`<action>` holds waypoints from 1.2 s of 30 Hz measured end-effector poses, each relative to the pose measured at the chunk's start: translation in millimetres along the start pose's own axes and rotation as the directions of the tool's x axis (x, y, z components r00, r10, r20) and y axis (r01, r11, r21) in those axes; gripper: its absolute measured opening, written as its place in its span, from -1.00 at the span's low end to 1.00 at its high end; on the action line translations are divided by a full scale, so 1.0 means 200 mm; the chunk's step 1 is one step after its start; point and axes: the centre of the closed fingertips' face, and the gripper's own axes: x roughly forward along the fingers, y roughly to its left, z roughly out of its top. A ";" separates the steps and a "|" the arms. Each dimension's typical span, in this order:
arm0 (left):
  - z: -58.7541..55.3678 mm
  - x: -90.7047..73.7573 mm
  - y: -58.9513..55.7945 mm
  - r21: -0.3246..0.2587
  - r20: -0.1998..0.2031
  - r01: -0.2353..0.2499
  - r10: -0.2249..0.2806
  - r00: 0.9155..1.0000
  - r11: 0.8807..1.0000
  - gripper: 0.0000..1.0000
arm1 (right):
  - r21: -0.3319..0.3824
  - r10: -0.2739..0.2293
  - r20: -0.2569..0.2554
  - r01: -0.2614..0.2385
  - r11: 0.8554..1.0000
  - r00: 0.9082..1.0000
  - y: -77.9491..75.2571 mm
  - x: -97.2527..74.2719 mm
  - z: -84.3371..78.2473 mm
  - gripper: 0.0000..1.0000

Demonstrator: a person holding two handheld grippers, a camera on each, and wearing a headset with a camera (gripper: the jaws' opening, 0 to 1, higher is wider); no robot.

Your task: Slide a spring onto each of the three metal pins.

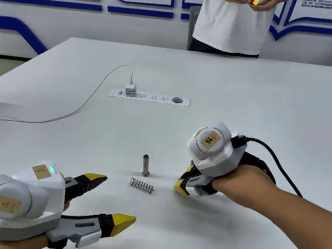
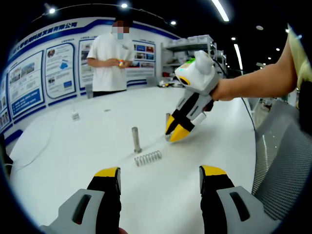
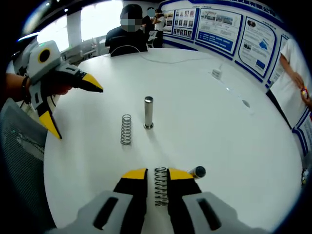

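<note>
Your right tool (image 3: 157,176) is pinched narrow on a spring (image 3: 160,187), just beside a pin (image 3: 197,171). Line the coil's bore over the pin's top before lowering. Your left tool (image 1: 114,199) hangs wide and empty near a loose spring (image 1: 141,185) on the worktop (image 1: 233,104).

In the head view the right gripper (image 1: 182,187) points its jaws down and away, so the gap between them is hidden. In the right gripper view the spring (image 3: 161,185) pinched between these jaws is partly covered by them. A metal pin (image 3: 197,171) just beside one jaw shows its top end and the rest is behind the jaw. The head view's bottom edge cuts off the left gripper (image 1: 120,199), and its top edge cuts off the person in a white shirt (image 1: 228,23).
</note>
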 end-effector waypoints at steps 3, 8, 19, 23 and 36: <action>0.00 0.00 0.00 0.000 0.000 0.000 0.000 1.000 1.000 0.33 | -0.003 0.004 -0.009 -0.004 1.000 1.000 0.01 0.00 -0.01 -0.69; 0.00 0.00 0.00 -0.001 0.000 0.000 0.000 1.000 1.000 0.33 | -0.016 0.012 -0.017 -0.013 1.000 1.000 0.02 0.01 -0.01 -0.69; 0.00 -0.01 0.00 0.000 0.002 -0.002 0.002 1.000 1.000 0.33 | -0.058 0.042 -0.061 -0.045 0.997 0.997 0.03 0.03 -0.01 -0.70; 0.01 -0.01 0.00 0.000 0.003 -0.002 0.002 1.000 1.000 0.33 | -0.077 0.046 -0.077 -0.052 0.996 0.996 0.03 0.03 -0.01 -0.69; 0.01 -0.01 0.00 -0.003 0.004 -0.006 0.006 1.000 1.000 0.32 | -0.077 0.071 -0.090 -0.078 0.994 0.993 0.04 0.03 -0.01 -0.75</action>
